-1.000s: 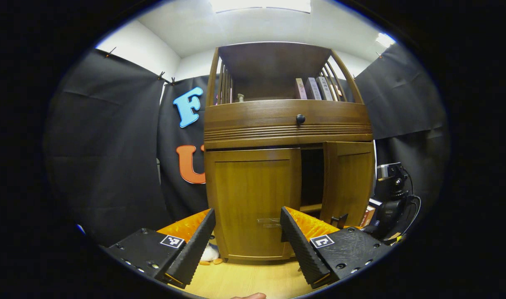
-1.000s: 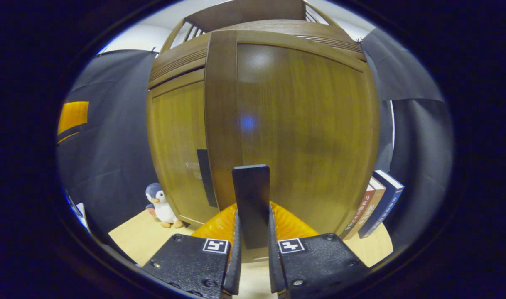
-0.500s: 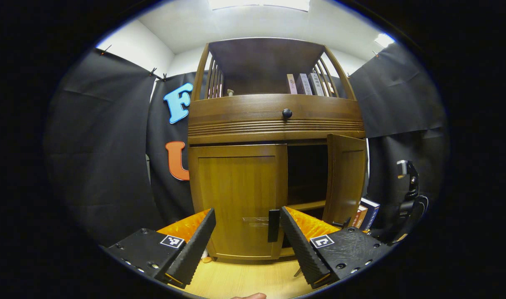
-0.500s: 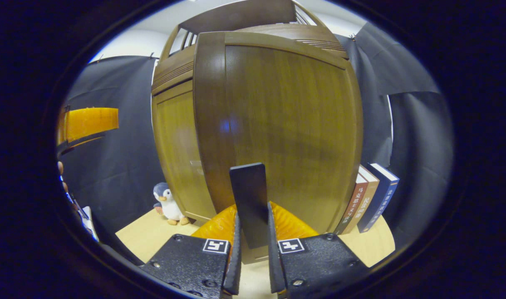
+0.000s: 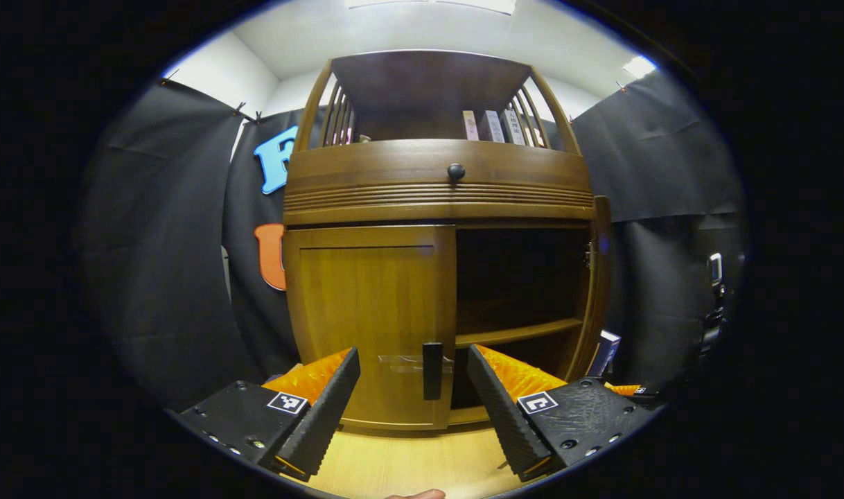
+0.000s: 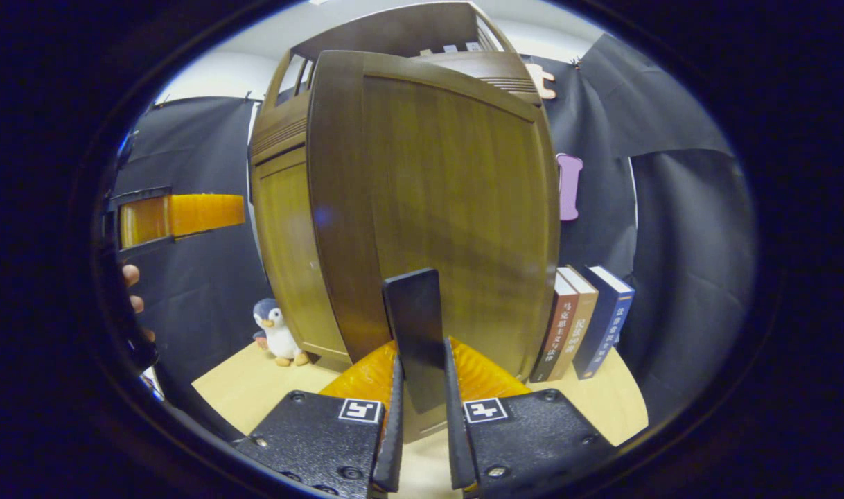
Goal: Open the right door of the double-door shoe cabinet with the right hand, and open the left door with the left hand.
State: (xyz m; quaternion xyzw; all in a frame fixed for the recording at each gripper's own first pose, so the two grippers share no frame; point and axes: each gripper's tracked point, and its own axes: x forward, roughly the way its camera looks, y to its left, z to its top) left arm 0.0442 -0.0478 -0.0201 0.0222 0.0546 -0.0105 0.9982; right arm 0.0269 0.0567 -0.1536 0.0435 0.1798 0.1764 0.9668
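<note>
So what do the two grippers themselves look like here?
Both match: the left gripper and right gripper have black wedge-shaped fingers with finely ribbed inner faces, ribbed orange parts behind them, and black bolted plates each carrying a small square black-and-white marker. No sleeves or cables visible.

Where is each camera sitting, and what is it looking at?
Left gripper view: rides on the left gripper, facing the cabinet front, aimed at the shut left door's handle; its open fingers show below.
Right gripper view: rides on the right gripper, close against the swung-out right door; its fingers clamp the door's handle.
Shared: both see the cabinet, the left door and the books; the right gripper view also shows the left gripper and a hand.
</note>
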